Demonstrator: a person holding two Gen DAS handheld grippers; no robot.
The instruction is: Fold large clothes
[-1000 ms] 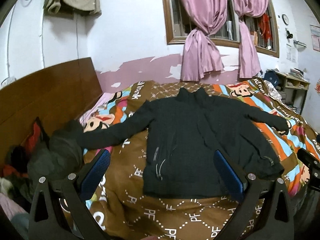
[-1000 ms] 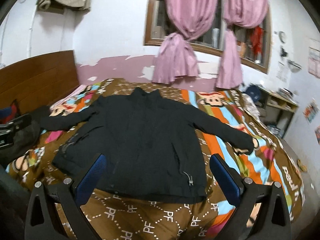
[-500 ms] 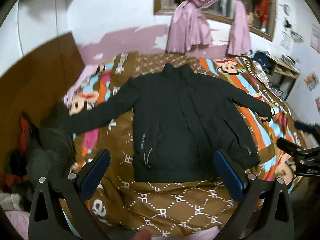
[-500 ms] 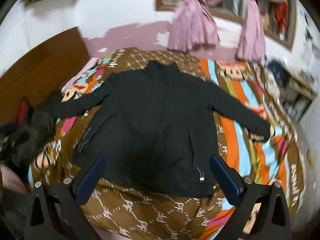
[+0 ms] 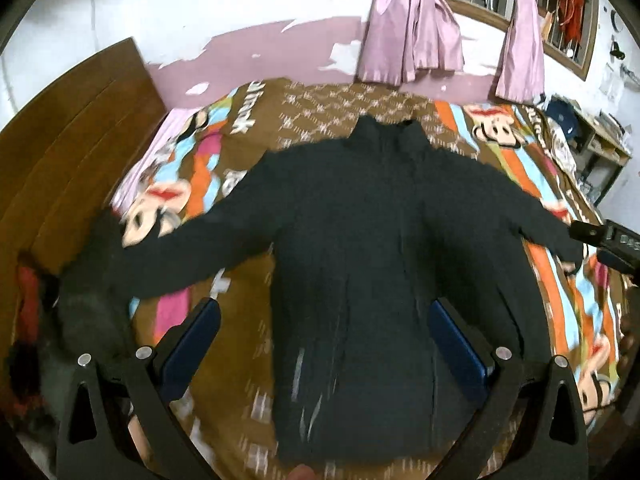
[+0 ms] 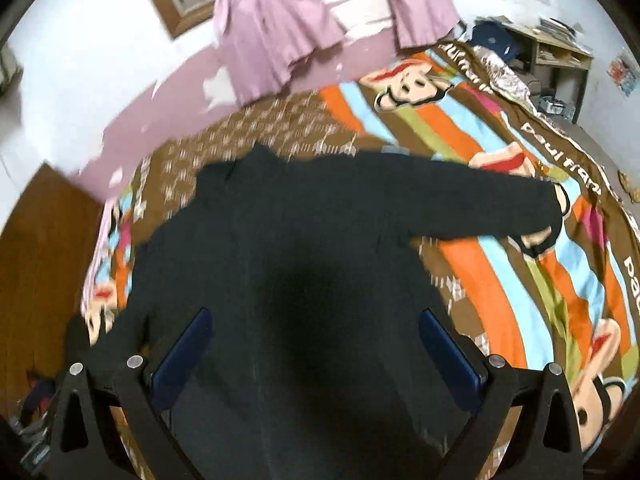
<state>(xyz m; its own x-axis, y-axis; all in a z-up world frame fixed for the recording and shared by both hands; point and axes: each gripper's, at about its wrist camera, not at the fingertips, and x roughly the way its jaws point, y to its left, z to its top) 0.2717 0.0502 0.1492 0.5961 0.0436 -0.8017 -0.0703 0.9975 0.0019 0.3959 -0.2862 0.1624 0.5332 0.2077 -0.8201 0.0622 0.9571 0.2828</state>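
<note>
Jacket (image 5: 380, 248) is black, laid flat on the bed (image 5: 320, 108), collar toward the far wall, both sleeves spread out sideways. Bedspread is brown with cartoon monkeys and orange/blue stripes. Left sleeve end reaches a dark pile of clothes (image 5: 80, 312) by the wooden headboard (image 5: 60, 152); right sleeve cuff lies on the striped part of the cover.

Left gripper (image 5: 324, 332) hovers above the jacket's lower body, jaws wide open, nothing between the blue pads (image 5: 192, 344). Right gripper (image 6: 312, 344) also over the jacket body, jaws spread wide, empty. Right gripper also shows at the right edge of the left wrist view, near the right cuff.

Pink curtains (image 5: 412, 28) hang at the window behind the bed. Both views motion-blurred; contact with the fabric can't be confirmed.
</note>
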